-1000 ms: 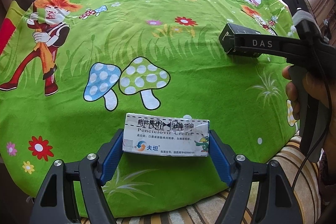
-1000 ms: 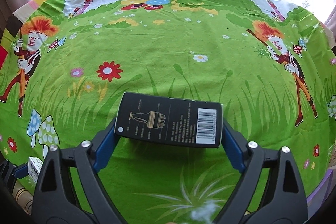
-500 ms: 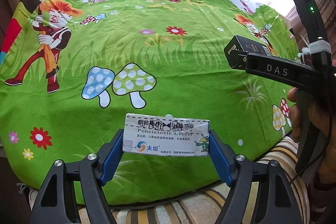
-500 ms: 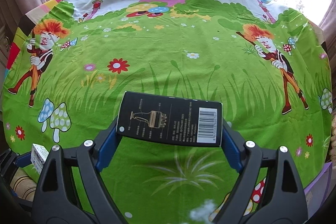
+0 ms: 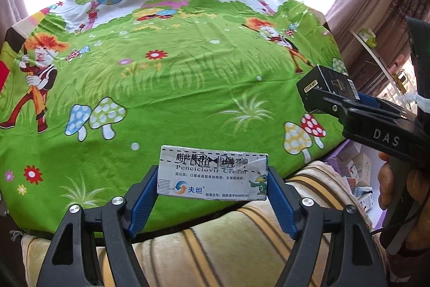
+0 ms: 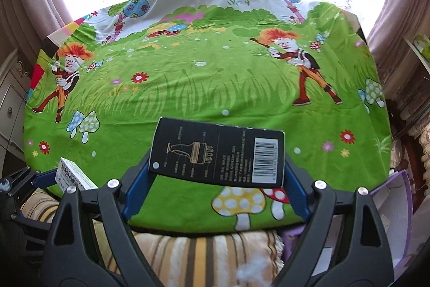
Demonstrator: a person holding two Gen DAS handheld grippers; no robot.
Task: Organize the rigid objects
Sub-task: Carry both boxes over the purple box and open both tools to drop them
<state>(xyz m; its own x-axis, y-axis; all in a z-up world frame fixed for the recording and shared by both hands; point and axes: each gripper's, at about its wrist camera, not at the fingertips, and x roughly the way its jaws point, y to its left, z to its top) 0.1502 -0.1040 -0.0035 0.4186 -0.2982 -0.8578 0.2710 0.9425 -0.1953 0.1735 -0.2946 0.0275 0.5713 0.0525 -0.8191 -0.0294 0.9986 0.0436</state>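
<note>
My left gripper [image 5: 212,188] is shut on a white and blue cream box [image 5: 212,172], its blue pads pressing both short ends. It hangs in the air above the near edge of the table. My right gripper [image 6: 216,168] is shut on a black box [image 6: 217,152] with a barcode, also lifted over the near edge. In the left wrist view the black box [image 5: 326,88] and the right gripper [image 5: 333,96] show at the right, held by a hand [image 5: 403,184]. The right wrist view catches the cream box [image 6: 72,175] at lower left.
A table under a green cartoon cloth [image 5: 174,82] fills both views. A striped cushion [image 6: 193,246] lies below its near edge. At lower right a purple bin [image 5: 357,174] holds several small boxes. Curtains [image 6: 24,4] and a bright window stand behind the table.
Both grippers have pulled back toward the near edge and risen with their boxes; the table looks smaller and the cushion and purple bin have come into view.
</note>
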